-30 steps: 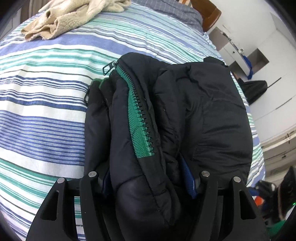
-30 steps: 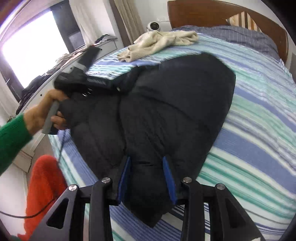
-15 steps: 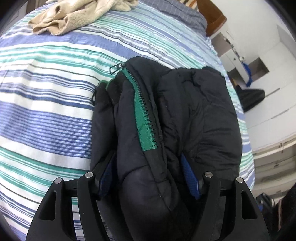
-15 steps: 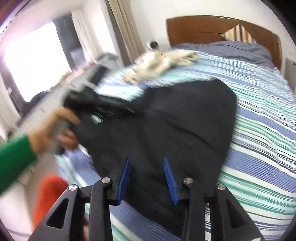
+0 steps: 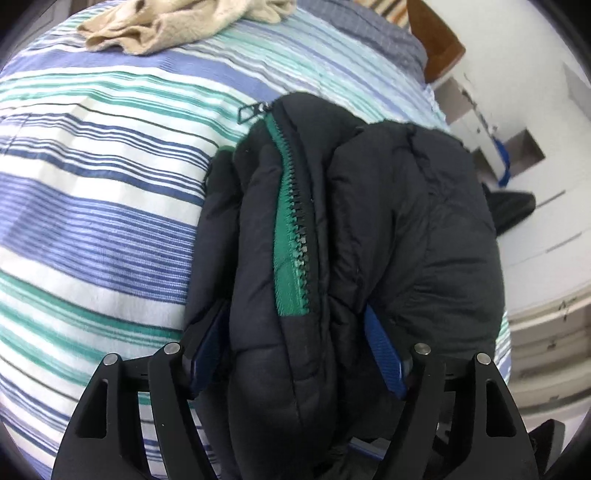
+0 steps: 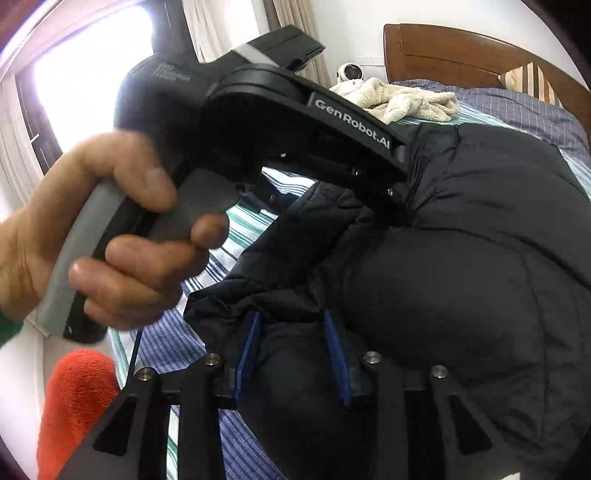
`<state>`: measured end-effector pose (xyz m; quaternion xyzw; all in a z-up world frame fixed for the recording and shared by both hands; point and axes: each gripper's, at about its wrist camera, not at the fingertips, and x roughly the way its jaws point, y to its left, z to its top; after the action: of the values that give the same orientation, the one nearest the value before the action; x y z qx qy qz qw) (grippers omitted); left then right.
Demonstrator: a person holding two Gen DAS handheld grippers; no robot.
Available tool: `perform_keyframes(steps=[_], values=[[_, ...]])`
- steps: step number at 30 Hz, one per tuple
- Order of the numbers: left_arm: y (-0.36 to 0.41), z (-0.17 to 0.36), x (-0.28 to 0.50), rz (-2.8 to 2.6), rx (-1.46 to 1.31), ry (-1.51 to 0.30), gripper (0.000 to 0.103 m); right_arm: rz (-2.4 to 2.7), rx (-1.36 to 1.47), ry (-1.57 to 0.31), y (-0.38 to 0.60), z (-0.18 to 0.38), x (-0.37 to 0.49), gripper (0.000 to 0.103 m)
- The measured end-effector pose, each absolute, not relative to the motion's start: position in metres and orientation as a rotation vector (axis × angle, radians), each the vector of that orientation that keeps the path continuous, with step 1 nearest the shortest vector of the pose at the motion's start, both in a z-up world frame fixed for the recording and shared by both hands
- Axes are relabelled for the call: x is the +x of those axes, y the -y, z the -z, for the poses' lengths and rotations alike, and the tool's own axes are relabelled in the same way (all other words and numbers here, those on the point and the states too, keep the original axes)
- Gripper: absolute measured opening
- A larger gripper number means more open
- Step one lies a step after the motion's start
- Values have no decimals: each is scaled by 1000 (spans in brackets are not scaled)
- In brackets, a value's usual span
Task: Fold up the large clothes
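Left wrist view takes in a bed (image 5: 92,206) under a sheet striped in blue, green and white, and on it lies a black padded jacket (image 5: 406,229), bunched into a thick roll that runs from the middle of the bed straight down into the left tool (image 5: 295,354). A green zip strip (image 5: 291,236) runs along the top of the roll, its pull tab (image 5: 249,110) lying on the sheet at the far end. The left tool's jaws have just been opening and stand spread, with the near end of the jacket roll bulging between them; the blue pads (image 5: 384,358) flank the fabric, and whether they still press it I cannot tell. A cream fleecy cloth (image 5: 177,26) lies crumpled well apart at the far end of the bed.

From the right wrist view, the jacket (image 6: 461,258) fills the middle and right, puffed up on the bed (image 6: 207,339). The right tool (image 6: 293,354) has its jaws narrowed, pinching a fold of the jacket's near edge between its blue pads (image 6: 247,354). Just beyond, a hand (image 6: 92,229) grips the grey handle of the left tool (image 6: 399,214), whose front end is buried in the jacket. The cream cloth (image 6: 402,99) rests near the wooden headboard (image 6: 461,51).
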<state>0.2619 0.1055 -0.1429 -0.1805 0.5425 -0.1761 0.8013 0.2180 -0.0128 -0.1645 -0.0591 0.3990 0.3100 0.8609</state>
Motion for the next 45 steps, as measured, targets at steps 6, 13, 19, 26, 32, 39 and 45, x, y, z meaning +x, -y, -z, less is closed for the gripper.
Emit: perform_keyframes(steps=[6,13,19,26,32,39,45], values=[[-121,106,224,358,-354,-1048,87,-604,-123,-739,33,122,183,51],[-159,84,185,245,-252,-967,94,-534,-57,-669,104,93,137,76],[-177,89,182,490,-427,-993,95,-392,100,-754,185,112,135,76],[-157,118,211,596,-475,-1060,95,-383,274,-814,224,127,153,76],[-138,153,234,667,-490,-1153,103,-491,406,-856,229,140,175,76],[-126,177,249,656,-466,-1211,103,-563,573,-973,240,194,226,95],[-119,184,259,634,-490,-1203,103,-675,668,-975,234,223,263,103]])
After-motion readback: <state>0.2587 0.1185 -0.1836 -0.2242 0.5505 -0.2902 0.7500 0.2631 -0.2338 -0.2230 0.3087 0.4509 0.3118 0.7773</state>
